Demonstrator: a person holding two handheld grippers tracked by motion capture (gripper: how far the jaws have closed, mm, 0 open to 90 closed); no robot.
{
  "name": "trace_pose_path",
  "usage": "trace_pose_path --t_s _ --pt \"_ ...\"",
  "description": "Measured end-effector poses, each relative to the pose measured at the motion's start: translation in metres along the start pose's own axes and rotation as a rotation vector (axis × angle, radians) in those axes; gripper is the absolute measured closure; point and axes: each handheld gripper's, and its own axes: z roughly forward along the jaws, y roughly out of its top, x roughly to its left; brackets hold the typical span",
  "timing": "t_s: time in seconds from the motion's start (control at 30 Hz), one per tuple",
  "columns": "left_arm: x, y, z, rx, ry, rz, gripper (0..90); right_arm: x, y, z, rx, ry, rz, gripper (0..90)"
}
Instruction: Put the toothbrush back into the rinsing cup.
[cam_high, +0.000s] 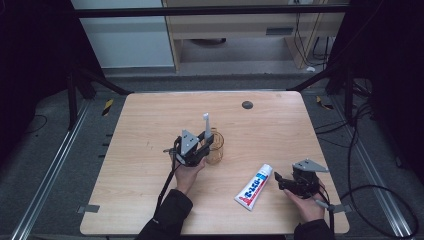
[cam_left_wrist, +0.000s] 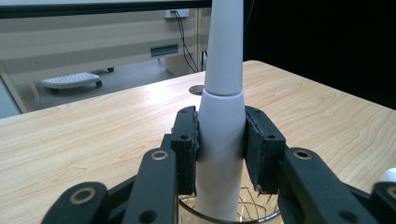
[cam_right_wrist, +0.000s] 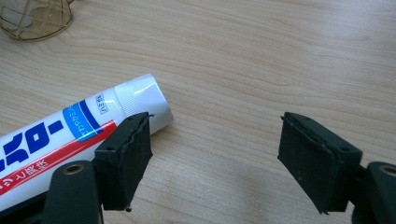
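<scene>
The left gripper, left of centre in the high view, is clamped on one white toothbrush handle held upright in one wire cup. One toothpaste tube is seen lower right, just beside the spread, empty right gripper.

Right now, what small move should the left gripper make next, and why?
Probably open the left gripper and let go. Its jaws are shut on the white toothbrush, which stands upright with its lower end already inside the wire cup, so it looks placed.
</scene>
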Motion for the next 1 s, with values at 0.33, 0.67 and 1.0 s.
trace_pose_path --t_s 0.33,0.67,1.0 --pt "0.001 0.001 -0.005 0.0 -0.006 -0.004 63.9 0.0 0.0 0.0 -0.002 -0.003 -0.002 25.4" --pt "0.003 0.001 -0.009 0.027 -0.007 -0.007 51.2 0.0 0.0 -0.001 -0.001 -0.004 -0.003 25.3" --pt "0.006 0.012 -0.03 0.041 0.005 0.012 38.4 0.001 0.001 -0.002 -0.004 -0.009 0.002 25.0"
